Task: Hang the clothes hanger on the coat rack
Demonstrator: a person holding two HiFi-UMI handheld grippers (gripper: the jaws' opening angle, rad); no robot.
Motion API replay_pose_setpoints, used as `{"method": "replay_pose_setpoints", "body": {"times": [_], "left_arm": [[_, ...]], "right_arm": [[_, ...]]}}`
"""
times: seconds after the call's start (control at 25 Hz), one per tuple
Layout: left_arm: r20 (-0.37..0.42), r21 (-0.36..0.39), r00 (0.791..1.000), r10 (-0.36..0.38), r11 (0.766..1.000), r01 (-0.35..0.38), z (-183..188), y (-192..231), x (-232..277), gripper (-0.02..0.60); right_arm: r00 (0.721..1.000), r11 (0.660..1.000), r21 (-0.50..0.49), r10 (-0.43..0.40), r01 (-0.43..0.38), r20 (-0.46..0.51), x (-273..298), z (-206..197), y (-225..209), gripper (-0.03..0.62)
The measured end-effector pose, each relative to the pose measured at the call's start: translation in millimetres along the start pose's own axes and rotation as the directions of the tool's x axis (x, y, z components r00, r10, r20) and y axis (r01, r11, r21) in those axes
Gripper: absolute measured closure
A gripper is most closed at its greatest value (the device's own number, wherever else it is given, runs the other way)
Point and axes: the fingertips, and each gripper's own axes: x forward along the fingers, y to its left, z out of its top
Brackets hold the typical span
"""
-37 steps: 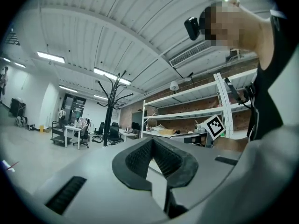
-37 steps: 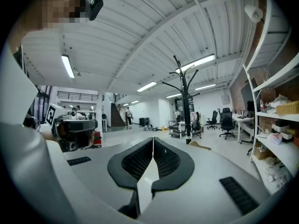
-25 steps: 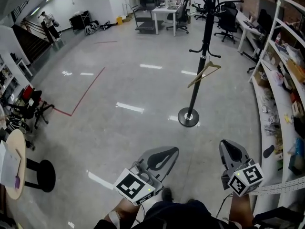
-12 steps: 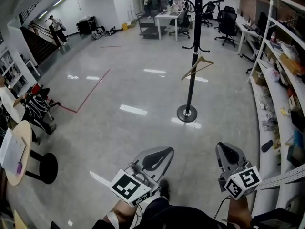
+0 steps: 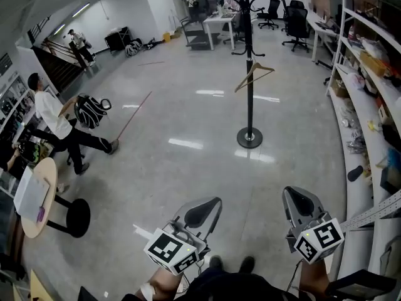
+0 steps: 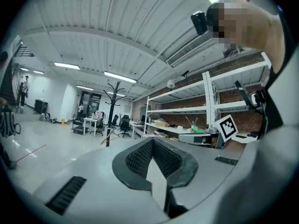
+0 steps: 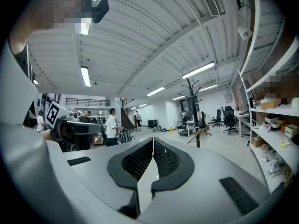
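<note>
A black coat rack (image 5: 249,74) stands on the shiny floor well ahead of me. From one of its lower hooks hangs a wooden clothes hanger (image 5: 254,76), tilted. Both grippers are low in the head view, far from the rack and pointing level toward it. My left gripper (image 5: 212,202) is shut with nothing in it, and my right gripper (image 5: 294,193) is shut and empty too. The left gripper view shows its jaws meeting at the tip (image 6: 152,141), with the rack (image 6: 113,111) and hanger (image 6: 111,136) small beyond. In the right gripper view the jaws (image 7: 153,141) also meet, with the hanger (image 7: 199,135) in the distance.
Long white shelving (image 5: 369,74) with clutter runs along the right. At the left are a round table (image 5: 31,196), a black stool (image 5: 78,217) and a walking person in a white shirt (image 5: 53,121). Desks and office chairs (image 5: 213,24) fill the back.
The coat rack and hanger have drawn farther away as I and both grippers backed off. A person in a white shirt has come into view at the left. Both grippers stayed shut.
</note>
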Motion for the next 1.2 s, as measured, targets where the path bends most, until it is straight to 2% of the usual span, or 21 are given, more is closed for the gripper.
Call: {"method": "replay_pose_setpoints", "body": {"times": [0.08, 0.28, 0.52, 0.72, 0.96, 1.08, 1.2], "left_arm": [[-0.006, 0.006, 1.000, 0.012, 1.000, -0.012, -2, -7, -18, 0.580], [0.025, 0.028, 0.998, -0.059, 0.998, 0.058, -6, -31, -67, 0.580], [0.019, -0.015, 0.993, -0.114, 0.993, 0.114, -28, -48, -142, 0.580], [0.023, -0.051, 0.989, -0.146, 0.988, 0.147, -36, -70, -194, 0.580], [0.038, -0.025, 0.986, -0.162, 0.986, 0.163, -32, -113, -215, 0.580], [0.050, -0.023, 0.991, -0.122, 0.992, 0.123, -29, -139, -231, 0.580], [0.070, -0.001, 0.992, -0.102, 0.995, 0.103, -30, -172, -246, 0.580]], "right_arm": [[1.000, 1.000, -0.015, -0.013, 0.013, 0.019, -16, 5, 16, 0.585], [0.996, 0.997, -0.020, -0.080, 0.081, 0.037, -55, 1, 57, 0.585], [0.991, 0.991, 0.016, -0.135, 0.135, -0.011, -100, -27, 131, 0.586], [0.982, 0.983, 0.014, -0.185, 0.186, -0.035, -148, -33, 184, 0.586], [0.978, 0.978, -0.015, -0.208, 0.208, -0.008, -200, -23, 197, 0.586], [0.978, 0.978, -0.013, -0.210, 0.210, 0.003, -236, -19, 205, 0.586], [0.980, 0.979, -0.055, -0.197, 0.197, 0.003, -273, -18, 210, 0.586]]}}
